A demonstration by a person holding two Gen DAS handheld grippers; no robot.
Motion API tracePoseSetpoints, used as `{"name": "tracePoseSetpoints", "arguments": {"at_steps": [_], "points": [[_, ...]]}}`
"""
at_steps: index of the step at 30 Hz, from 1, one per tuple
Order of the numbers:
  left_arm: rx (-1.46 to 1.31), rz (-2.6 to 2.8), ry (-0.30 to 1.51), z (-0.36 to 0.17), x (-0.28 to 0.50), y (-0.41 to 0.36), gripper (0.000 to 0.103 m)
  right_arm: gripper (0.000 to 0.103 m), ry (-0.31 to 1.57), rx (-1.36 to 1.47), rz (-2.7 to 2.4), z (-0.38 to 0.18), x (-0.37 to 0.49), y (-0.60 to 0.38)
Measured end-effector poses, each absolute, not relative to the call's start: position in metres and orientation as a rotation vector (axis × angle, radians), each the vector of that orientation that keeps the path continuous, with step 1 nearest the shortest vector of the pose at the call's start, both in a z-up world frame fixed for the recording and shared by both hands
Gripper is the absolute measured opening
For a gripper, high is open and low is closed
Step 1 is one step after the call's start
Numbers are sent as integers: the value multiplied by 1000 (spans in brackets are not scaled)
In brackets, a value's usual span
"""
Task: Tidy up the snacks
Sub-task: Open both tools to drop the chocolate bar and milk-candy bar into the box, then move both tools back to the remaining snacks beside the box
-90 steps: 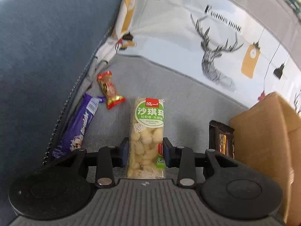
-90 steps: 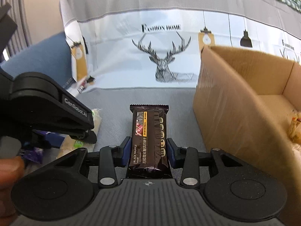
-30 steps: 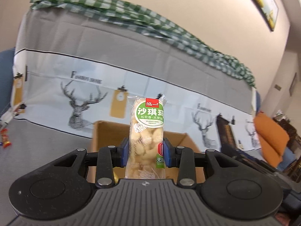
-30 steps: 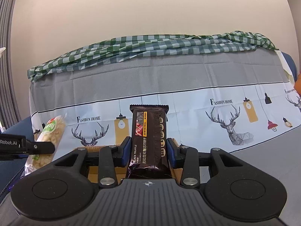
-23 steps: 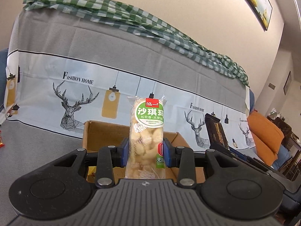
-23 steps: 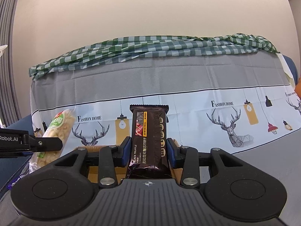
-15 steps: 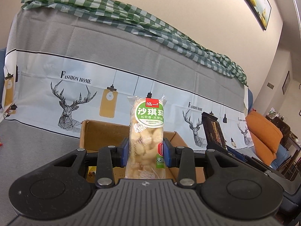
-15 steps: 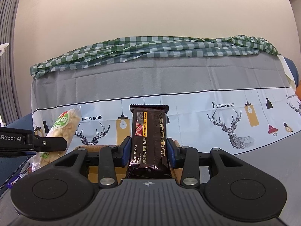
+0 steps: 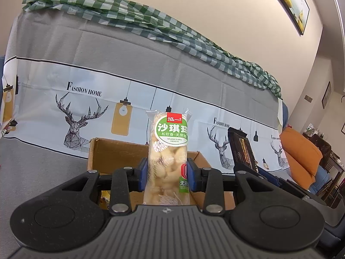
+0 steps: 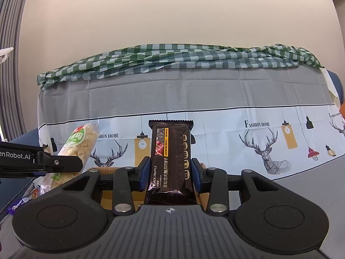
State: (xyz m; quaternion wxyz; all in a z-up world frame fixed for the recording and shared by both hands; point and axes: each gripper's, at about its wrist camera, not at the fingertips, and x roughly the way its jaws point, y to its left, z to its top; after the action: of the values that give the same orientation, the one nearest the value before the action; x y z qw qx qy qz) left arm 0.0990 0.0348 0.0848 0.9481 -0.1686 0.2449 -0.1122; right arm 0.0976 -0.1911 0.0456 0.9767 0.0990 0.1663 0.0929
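Note:
My left gripper (image 9: pixel 167 176) is shut on a clear pack of pale puffed snack with a green label (image 9: pixel 169 151), held upright above the open cardboard box (image 9: pixel 116 154). My right gripper (image 10: pixel 170 173) is shut on a dark brown cracker bar (image 10: pixel 170 159), also upright, with the box's edge (image 10: pixel 103 169) just visible behind its fingers. Each view catches the other hand's load: the dark bar (image 9: pixel 240 149) at the right, the pale pack (image 10: pixel 75 151) at the left. A yellow wrapper (image 9: pixel 105 200) lies inside the box.
The sofa back carries a deer-print cover (image 9: pixel 82 120) and a green checked cloth (image 10: pixel 172 59) on top. An orange cushion (image 9: pixel 301 159) sits at the far right. A purple snack wrapper (image 10: pixel 16 207) lies on the seat at the lower left.
Three seconds ago both packs lay on the sofa seat between closed fingers; now both are lifted over the box. In the last second the pale pack drifted slightly right in the right wrist view.

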Motion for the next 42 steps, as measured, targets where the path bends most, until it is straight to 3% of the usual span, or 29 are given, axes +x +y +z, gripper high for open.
{"name": "tracePoseSetpoints", "arguments": {"at_steps": [8,10,12,14,16,33,42], "points": [[-355,-257,504,84,101,33,40,41,312,191,204,47,94,-190],[-358,-274,507,84,101,32,48,42,305,195,216,47,93,-190],[-344,-275,502,85,100,31,54,47,290,196,216,47,91,-190],[-328,-273,503,85,101,29,54,64,285,207,213,48,91,-191],[-325,-270,507,84,101,30,55,66,288,216,208,48,92,-192],[-308,-148,493,86,83,69,49,67,315,299,197,54,98,-174],[-31,-38,637,68,79,108,48,66,348,400,236,65,95,-137]]}}
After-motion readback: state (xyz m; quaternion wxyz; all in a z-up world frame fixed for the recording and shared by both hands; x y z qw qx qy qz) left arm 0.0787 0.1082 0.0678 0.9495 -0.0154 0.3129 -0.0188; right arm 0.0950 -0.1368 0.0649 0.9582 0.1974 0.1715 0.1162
